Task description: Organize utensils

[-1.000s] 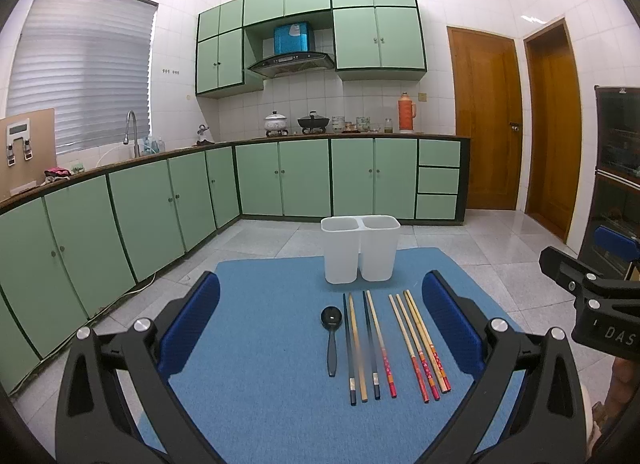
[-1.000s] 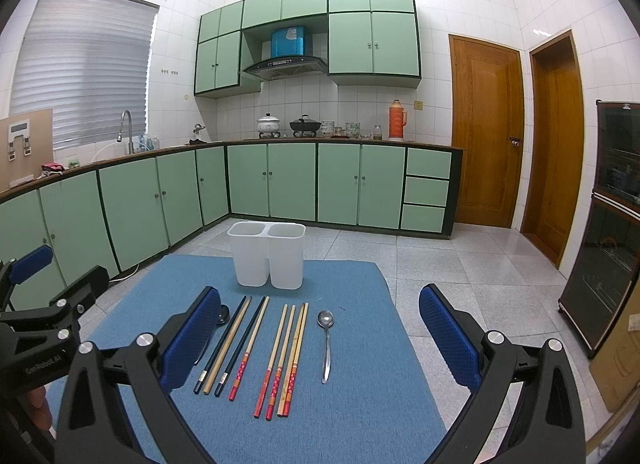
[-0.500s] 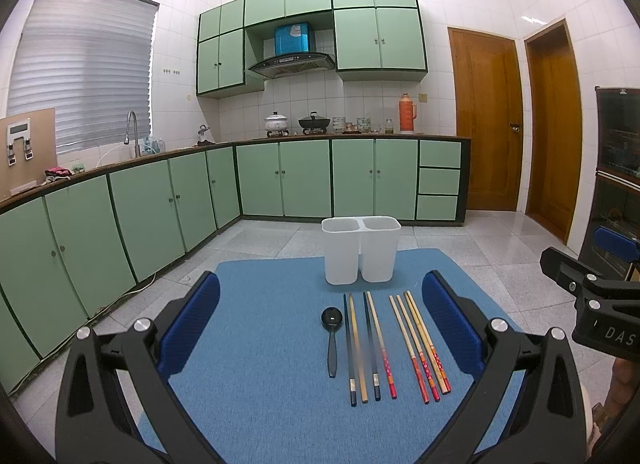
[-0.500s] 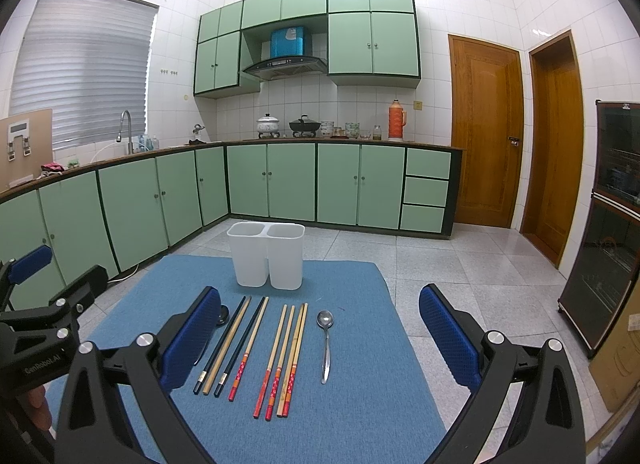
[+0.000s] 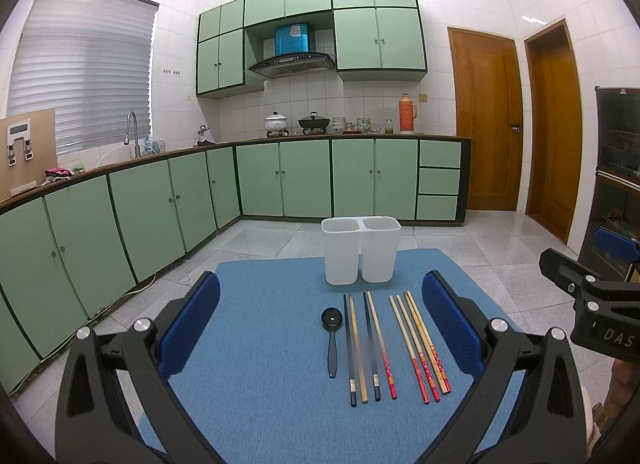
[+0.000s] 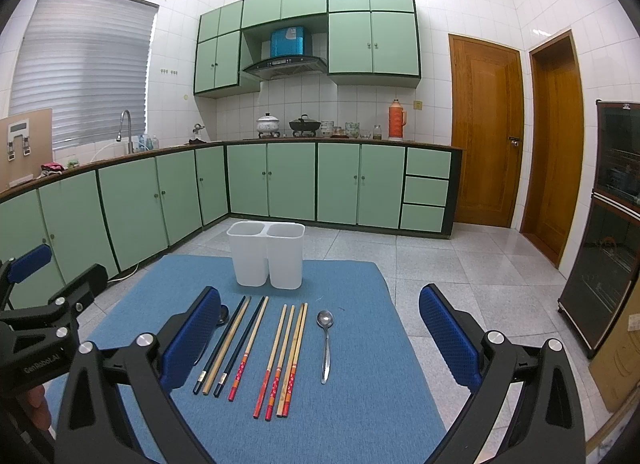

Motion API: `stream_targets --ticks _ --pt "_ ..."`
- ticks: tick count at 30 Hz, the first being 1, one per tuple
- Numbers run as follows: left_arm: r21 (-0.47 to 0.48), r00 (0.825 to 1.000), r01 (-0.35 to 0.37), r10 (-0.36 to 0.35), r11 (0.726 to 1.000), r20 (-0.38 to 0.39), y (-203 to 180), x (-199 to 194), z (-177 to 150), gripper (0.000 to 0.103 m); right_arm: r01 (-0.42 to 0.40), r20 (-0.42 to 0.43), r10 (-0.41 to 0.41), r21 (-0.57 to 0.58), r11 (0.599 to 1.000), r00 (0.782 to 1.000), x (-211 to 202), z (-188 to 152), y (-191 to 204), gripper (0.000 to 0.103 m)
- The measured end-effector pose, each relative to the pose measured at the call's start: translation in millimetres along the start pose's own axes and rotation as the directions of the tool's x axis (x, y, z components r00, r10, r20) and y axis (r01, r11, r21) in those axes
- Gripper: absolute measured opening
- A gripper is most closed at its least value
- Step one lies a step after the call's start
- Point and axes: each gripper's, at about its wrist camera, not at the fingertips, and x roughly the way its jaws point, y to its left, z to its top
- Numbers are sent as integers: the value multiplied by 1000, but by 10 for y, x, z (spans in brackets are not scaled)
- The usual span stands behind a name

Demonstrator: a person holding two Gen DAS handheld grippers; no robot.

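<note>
Both the left gripper [image 5: 320,312] and right gripper [image 6: 320,316] hover wide, holding nothing. Chopsticks [image 6: 276,356] and a metal spoon [image 6: 325,344] lie on the blue mat [image 6: 360,404] before a white holder [image 6: 266,254]; the black spoon [image 5: 332,338] seems plastic.

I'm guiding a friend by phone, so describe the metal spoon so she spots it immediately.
On the blue mat, in front of the white two-compartment plastic holder, utensils lie in a row. The shiny silver metal spoon lies at its right end, beside the red-tipped wooden chopsticks.
</note>
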Motion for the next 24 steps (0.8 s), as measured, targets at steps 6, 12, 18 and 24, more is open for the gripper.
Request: stream_targets --ticks 6,12,18,24 --pt "-1 1000 -1 1 1000 1 -1 -1 -2 98 0 0 0 0 1000 1000 2 0 4 97" --pt "-1 1000 -1 1 1000 1 -10 -20 48 98 1 1 -1 0 1000 1000 4 1 7 97" --pt "0 1000 -1 1 1000 1 -20 -10 39 98 0 1 0 1 1000 1000 6 1 7 97" --pt "0 1000 -1 1 1000 1 -13 -20 47 98 0 0 0 0 1000 1000 5 0 5 97"
